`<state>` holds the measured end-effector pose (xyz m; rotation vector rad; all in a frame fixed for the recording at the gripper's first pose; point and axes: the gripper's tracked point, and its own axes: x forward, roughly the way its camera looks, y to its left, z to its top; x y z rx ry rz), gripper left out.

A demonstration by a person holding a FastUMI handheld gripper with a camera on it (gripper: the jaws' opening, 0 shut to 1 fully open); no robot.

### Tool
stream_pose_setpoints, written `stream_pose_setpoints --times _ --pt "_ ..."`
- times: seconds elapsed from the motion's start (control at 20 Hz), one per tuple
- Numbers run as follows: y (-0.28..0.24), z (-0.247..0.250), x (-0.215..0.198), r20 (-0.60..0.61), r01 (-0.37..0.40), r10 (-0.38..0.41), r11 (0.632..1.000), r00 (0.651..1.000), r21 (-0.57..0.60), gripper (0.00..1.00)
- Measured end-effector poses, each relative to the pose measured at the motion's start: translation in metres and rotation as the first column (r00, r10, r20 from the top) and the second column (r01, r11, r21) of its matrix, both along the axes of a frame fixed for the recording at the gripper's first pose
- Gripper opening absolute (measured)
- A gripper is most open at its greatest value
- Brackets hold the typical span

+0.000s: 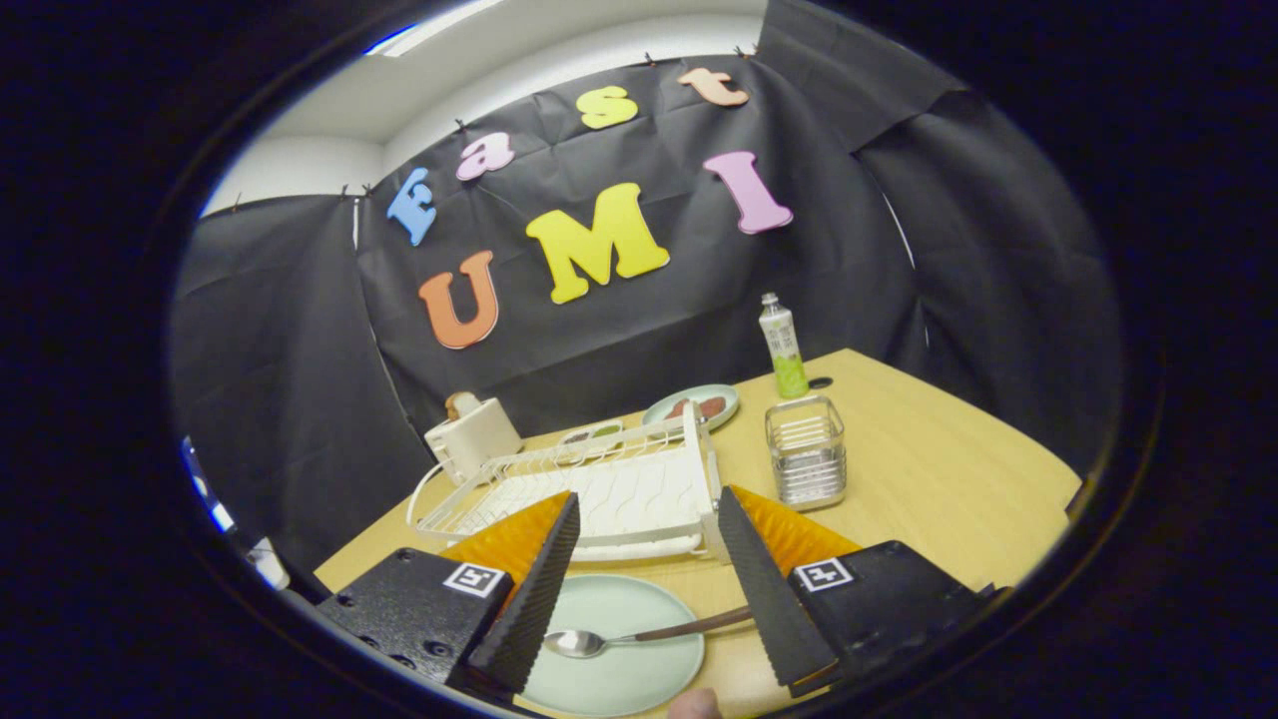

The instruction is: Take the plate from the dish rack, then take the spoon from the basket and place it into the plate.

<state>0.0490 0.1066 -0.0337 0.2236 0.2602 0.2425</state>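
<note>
A pale green plate (619, 644) lies on the wooden table (929, 469) between my fingers, near the front edge. A spoon (639, 636) with a metal bowl and a dark handle rests across the plate, its handle running out over the rim toward my right finger. My gripper (644, 534) hangs above them, open, with nothing between its fingers. Just beyond the fingers stands the white wire dish rack (599, 489). To its right stands the clear basket (807, 451).
A white toaster-like box (472, 436) stands behind the rack on the left. Two small dishes with food (692, 406) sit at the back of the table, and a green bottle (784, 347) stands by a hole in the tabletop. A fingertip (694, 705) shows at the front edge.
</note>
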Motion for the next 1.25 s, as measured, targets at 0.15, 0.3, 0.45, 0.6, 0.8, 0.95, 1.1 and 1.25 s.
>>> stream_pose_setpoints --times 0.15,0.3,0.45,0.6,0.8,0.95,1.1,1.25 --pt "-0.011 0.03 -0.006 0.102 0.051 -0.042 0.995 0.994 -0.089 0.96" --pt "-0.026 0.066 -0.017 0.235 0.16 -0.116 0.971 0.965 -0.175 1.0" --pt "-0.028 0.083 -0.037 0.282 0.177 -0.125 0.969 0.951 -0.169 1.0" --pt "-0.025 0.087 -0.047 0.304 0.177 -0.119 0.969 0.945 -0.171 1.0" --pt "-0.021 0.089 -0.064 0.345 0.187 -0.118 0.967 0.931 -0.173 1.0" --pt "-0.013 0.082 -0.071 0.346 0.176 -0.104 0.967 0.933 -0.184 1.0" --pt "-0.009 0.078 -0.07 0.335 0.17 -0.102 0.969 0.937 -0.18 1.0" --pt "-0.008 0.071 -0.068 0.318 0.159 -0.099 0.972 0.943 -0.17 1.0"
